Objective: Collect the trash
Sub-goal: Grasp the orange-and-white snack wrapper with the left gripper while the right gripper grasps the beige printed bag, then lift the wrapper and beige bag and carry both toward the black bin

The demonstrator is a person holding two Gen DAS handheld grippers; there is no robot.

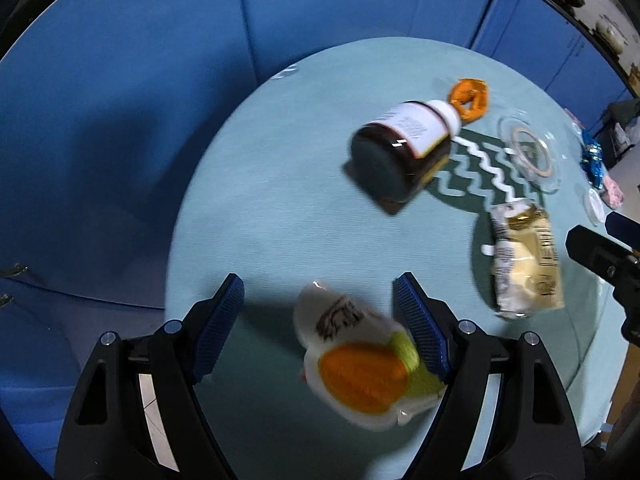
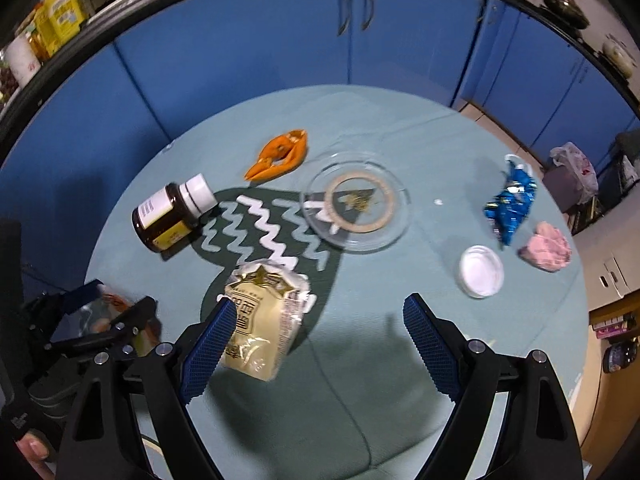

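My left gripper (image 1: 319, 304) is open above the round table's near left edge. A white, orange and green wrapper (image 1: 360, 364) lies between its fingers, close against the right finger (image 1: 420, 332). My right gripper (image 2: 320, 322) is open; a beige snack packet (image 2: 262, 316) lies by its left finger (image 2: 208, 352), and also shows in the left wrist view (image 1: 524, 260). A brown bottle with a white cap (image 2: 172, 212) lies on its side. Orange peel (image 2: 280, 154), a blue foil wrapper (image 2: 510, 204) and a pink crumpled wad (image 2: 546, 246) lie further out.
A clear glass plate (image 2: 356, 204) sits mid-table, a white lid (image 2: 480, 270) to its right. The teal tablecloth (image 2: 360, 360) covers the round table. Blue cabinets (image 2: 280, 48) stand behind. A bag (image 2: 576, 164) sits on the floor at the right.
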